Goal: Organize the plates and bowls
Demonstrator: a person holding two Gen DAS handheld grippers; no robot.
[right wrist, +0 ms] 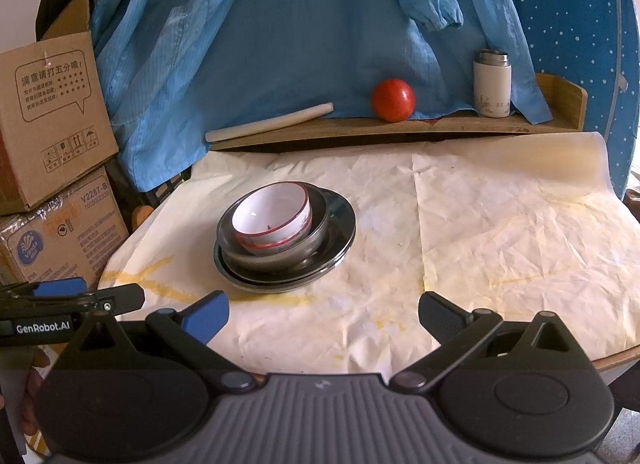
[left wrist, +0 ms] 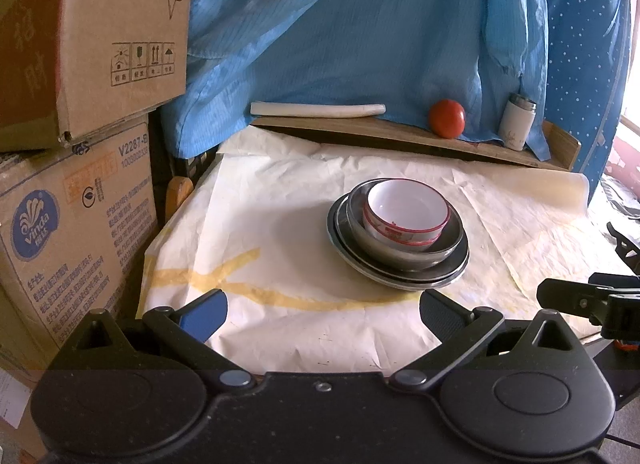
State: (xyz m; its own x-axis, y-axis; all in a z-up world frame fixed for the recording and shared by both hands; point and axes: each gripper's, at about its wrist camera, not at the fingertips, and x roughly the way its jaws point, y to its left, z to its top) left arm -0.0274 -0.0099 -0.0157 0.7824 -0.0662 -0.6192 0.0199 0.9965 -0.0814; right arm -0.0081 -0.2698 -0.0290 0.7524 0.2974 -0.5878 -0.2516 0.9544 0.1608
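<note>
Sitting just right of centre in the left wrist view, the nested stack occupies the crumpled cream paper sheet (left wrist: pixel 280 224) covering the table: a white plastic-looking bowl with red rim bands (left wrist: pixel 406 216) rests tilted inside a deep grey stainless-steel bowl (left wrist: pixel 400 252), which sits on two wide, shallow steel plates (left wrist: pixel 400 276). In the right wrist view the same stack lies left of centre. The left gripper (left wrist: pixel 322 306) hangs at the bottom of its frame, fingers spread wide with nothing between them, well short of the stack. The right gripper (right wrist: pixel 323 310) is likewise released and empty, near the table's front edge.

The white bowl looks light and rigid, probably easiest to pinch across its thin upper rim. The steel pieces seem stiff, smooth and likely slippery, so a rim grip on the plates' overhanging edge appears safest. Lifting the tilted bowl carelessly could make it slide or clatter.
</note>
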